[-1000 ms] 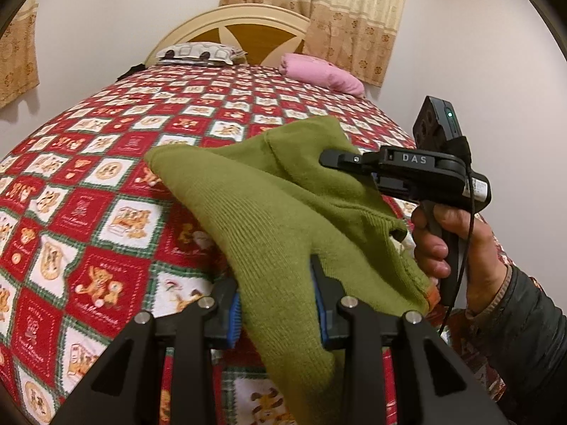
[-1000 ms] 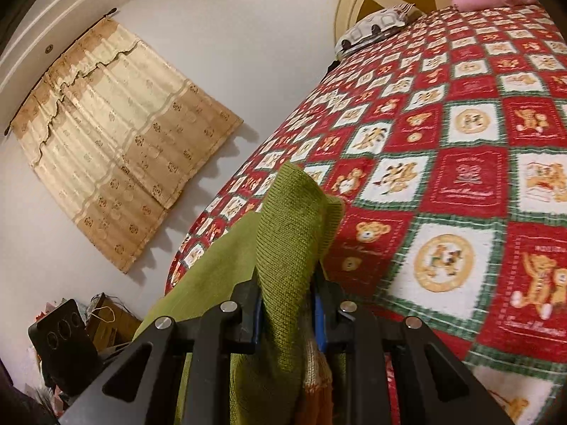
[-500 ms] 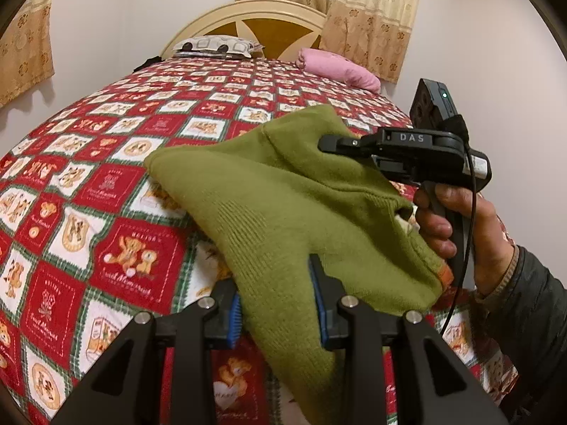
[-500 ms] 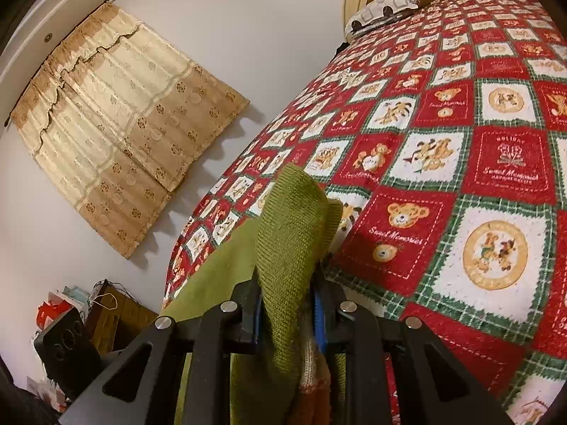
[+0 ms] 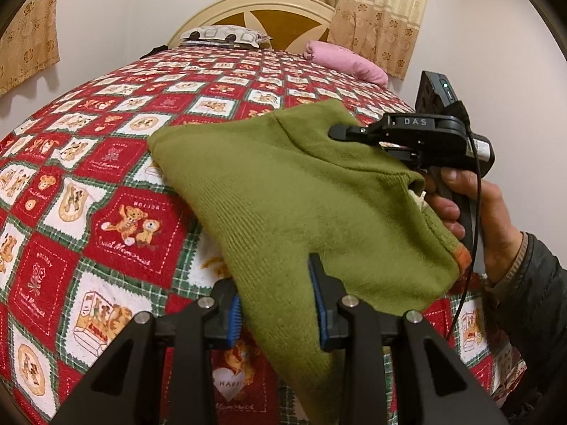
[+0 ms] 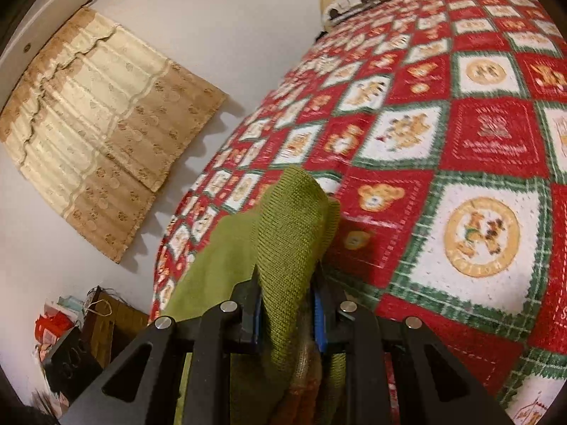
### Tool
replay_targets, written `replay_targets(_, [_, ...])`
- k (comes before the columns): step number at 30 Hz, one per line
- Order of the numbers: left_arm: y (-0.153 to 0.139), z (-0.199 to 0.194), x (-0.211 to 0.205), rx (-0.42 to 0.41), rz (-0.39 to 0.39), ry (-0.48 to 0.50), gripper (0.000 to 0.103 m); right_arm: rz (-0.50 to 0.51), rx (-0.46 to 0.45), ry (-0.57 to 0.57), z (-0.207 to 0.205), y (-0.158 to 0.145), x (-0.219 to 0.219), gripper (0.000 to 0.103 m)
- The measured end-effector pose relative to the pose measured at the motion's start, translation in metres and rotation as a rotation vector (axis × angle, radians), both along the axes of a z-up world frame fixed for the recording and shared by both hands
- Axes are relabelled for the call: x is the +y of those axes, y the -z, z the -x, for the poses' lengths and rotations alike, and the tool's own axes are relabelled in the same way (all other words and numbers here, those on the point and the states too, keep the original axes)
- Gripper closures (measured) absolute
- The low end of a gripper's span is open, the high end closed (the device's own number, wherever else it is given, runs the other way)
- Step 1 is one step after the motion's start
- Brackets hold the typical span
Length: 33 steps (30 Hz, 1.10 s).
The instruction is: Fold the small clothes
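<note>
Green sweater (image 5: 290,191) hangs above the quilt (image 5: 117,226), my left gripper (image 5: 276,304) and right gripper (image 6: 287,304) each clamped on an edge, keeping it spread for folding.

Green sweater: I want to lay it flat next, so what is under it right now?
Under the green sweater, held by both grippers, lies the red patchwork bedspread. Whatever sits directly beneath the knit is covered.
</note>
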State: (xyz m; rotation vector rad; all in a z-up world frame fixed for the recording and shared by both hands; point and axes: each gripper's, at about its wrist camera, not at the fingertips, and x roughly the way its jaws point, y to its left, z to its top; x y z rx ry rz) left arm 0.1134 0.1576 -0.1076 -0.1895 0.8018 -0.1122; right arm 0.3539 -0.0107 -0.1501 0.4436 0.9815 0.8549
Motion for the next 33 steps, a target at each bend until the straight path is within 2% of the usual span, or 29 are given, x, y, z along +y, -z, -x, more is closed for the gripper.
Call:
replay_targets(5, [0.005, 0.002, -0.001, -0.002, -0.006, 0.002, 0.066, 0.023, 0.030, 0.016, -0.004, 0.009, -0.001, 0.080])
replay_targets(11, [0.009, 0.002, -0.004, 0.011, -0.052, -0.013, 0.044, 0.065, 0.029, 0.030, -0.003, 0.018, -0.001, 0.078])
replay_targets(14, [0.003, 0.008, -0.005, 0.000, -0.076, -0.017, 0.043, 0.090, 0.006, 0.033, 0.000, 0.014, 0.000, 0.076])
replay_targets(17, [-0.011, 0.017, -0.005, -0.044, -0.126, -0.039, 0.042, 0.117, -0.059, 0.052, 0.013, -0.001, -0.004, 0.072])
replay_targets(19, [-0.023, 0.021, 0.003, -0.092, -0.139, -0.077, 0.035, 0.136, -0.104, 0.093, 0.025, -0.014, -0.012, 0.070])
replay_targets(21, [-0.029, 0.017, 0.011, -0.116, -0.138, -0.106, 0.022, 0.130, -0.153, 0.111, 0.040, -0.031, -0.021, 0.070])
replay_targets(22, [-0.030, 0.013, 0.015, -0.123, -0.138, -0.120, 0.021, 0.119, -0.186, 0.110, 0.051, -0.042, -0.024, 0.070])
replay_targets(23, [-0.030, 0.007, 0.019, -0.125, -0.144, -0.136, 0.020, 0.102, -0.218, 0.095, 0.063, -0.052, -0.023, 0.067])
replay_targets(24, [-0.029, 0.000, 0.022, -0.123, -0.148, -0.144, 0.020, 0.086, -0.241, 0.063, 0.074, -0.061, -0.019, 0.057])
replay_targets(26, [-0.025, -0.014, 0.026, -0.124, -0.151, -0.149, 0.020, 0.078, -0.265, -0.011, 0.090, -0.068, -0.007, 0.049])
replay_targets(28, [-0.018, -0.027, 0.026, -0.110, -0.163, -0.149, 0.020, 0.134, -0.264, -0.097, 0.103, -0.062, 0.011, 0.049])
replay_targets(31, [-0.006, -0.031, 0.021, -0.062, -0.194, -0.149, 0.018, 0.287, -0.240, -0.083, 0.107, -0.037, 0.016, 0.051])
replay_targets(32, [-0.001, -0.030, 0.021, -0.049, -0.198, -0.154, 0.016, 0.308, -0.231, -0.073, 0.105, -0.029, 0.012, 0.060])
replay_targets(33, [0.002, -0.028, 0.022, -0.045, -0.188, -0.158, 0.014, 0.286, -0.219, -0.061, 0.104, -0.023, 0.004, 0.062])
